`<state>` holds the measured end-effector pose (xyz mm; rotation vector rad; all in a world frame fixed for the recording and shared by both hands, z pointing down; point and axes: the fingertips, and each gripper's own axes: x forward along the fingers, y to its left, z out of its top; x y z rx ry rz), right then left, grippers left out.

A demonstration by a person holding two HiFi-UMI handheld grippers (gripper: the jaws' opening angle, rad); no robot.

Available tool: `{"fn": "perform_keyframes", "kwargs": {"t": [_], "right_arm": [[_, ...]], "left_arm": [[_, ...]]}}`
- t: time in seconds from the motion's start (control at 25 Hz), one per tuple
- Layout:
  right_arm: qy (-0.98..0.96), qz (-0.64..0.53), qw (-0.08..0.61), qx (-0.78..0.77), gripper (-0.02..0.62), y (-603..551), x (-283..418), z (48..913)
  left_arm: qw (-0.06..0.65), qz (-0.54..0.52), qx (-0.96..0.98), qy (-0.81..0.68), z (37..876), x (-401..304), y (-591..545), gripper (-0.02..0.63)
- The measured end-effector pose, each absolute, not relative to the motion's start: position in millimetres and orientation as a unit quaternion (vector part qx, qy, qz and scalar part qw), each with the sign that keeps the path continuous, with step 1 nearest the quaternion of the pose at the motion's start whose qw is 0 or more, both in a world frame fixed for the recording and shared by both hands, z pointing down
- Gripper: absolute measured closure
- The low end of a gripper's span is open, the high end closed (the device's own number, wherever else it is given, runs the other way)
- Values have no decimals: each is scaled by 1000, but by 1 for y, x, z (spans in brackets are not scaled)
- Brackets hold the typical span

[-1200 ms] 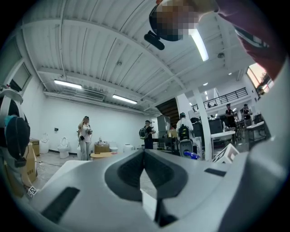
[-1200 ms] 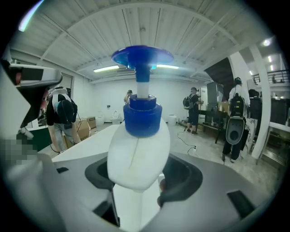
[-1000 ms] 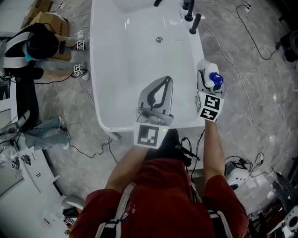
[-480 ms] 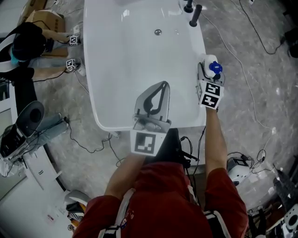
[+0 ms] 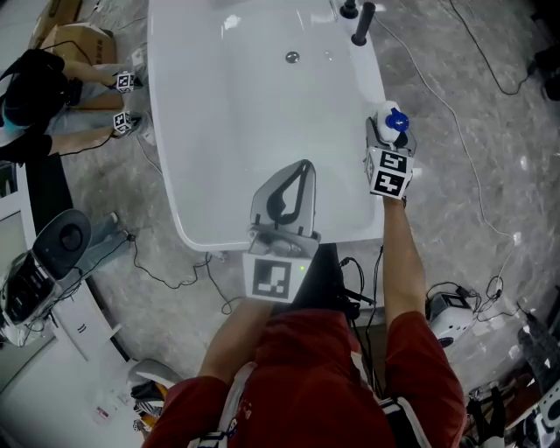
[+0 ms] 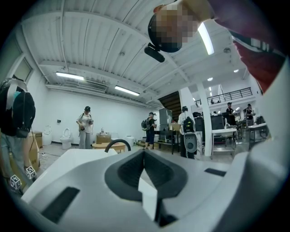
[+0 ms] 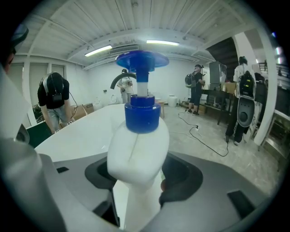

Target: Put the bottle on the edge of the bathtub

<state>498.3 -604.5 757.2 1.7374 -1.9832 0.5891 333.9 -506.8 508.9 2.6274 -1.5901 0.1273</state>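
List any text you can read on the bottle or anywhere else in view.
No words or numbers can be read in any view.
The bottle: plain white and blue, no label showing.
The marker cubes: black-and-white square patterns only, no letters.

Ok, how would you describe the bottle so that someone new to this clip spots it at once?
Find the big white bathtub in the middle of the head view and follow its right-hand rim down from the dark taps. There the right hand-held gripper is shut on the bottle: a white body with a bright blue pump top, unlike the dark taps.
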Motion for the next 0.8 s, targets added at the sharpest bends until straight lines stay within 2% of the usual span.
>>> {"fn": "perform_keyframes", "kwargs": {"t": [0.2,0.32,0.4,0.8], "right_arm": [[-716,211,209,631,322,-612,499,758],[-720,204,204,632,250,-616,498,756],[-723,203,197,630,228,-616,499,755],[-727,225,163,628,208,-596,500,741]], "left_arm": [[40,46,860,-507,513,342,-506,591],[43,47,863,-501,516,347,-505,591],[44,49,864,-499,519,349,-505,591],[42,40,866,-497,512,353,-500,591]]}}
